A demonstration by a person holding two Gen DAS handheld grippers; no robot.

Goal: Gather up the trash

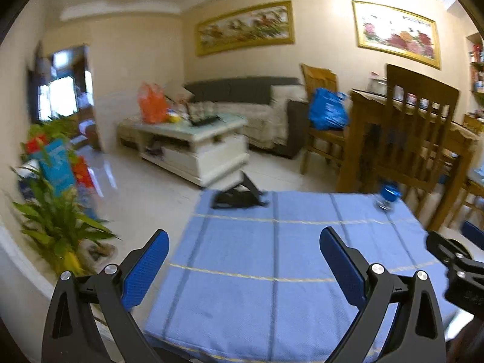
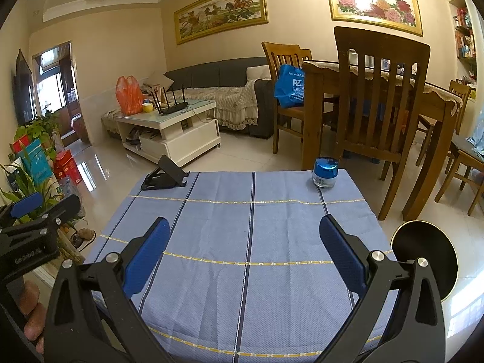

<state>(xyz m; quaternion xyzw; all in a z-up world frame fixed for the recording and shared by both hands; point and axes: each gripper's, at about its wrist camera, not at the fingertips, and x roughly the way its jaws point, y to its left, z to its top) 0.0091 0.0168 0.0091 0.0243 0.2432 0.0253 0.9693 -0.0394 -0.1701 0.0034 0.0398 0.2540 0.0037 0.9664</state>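
- Left gripper [image 1: 243, 252]: jaws spread wide, nothing between the blue pads. It hangs over the near left part of the desk [image 1: 272, 272], which carries a blue cloth with dark and yellow stripes. The left wrist view is motion-blurred.
- Right gripper [image 2: 243, 242]: jaws spread wide, nothing held. It hangs over the near middle of the desk, with both pads above bare cloth.
- In the right wrist view, the left gripper shows at the left edge, with fingers of a hand [image 2: 30, 311] wrapped around its handle below.
- Small jar [image 2: 325, 171]: blue metallic cap on a clear body, standing upright at the far right corner of the desk, well apart from both grippers. It is the only loose small item on the cloth that might count as trash; no other trash item can be made out on the desk.
- Black phone stand [image 2: 165, 178]: at the far left corner of the desk, propped open, with its plate tilted.
- Round black container [image 2: 423, 260]: on the floor, just beside the right edge of the desk, open top facing the camera; contents cannot be told.
- Background: wooden chair [image 2: 378, 96] behind the far desk edge and a white coffee table [image 2: 169, 127] beyond.
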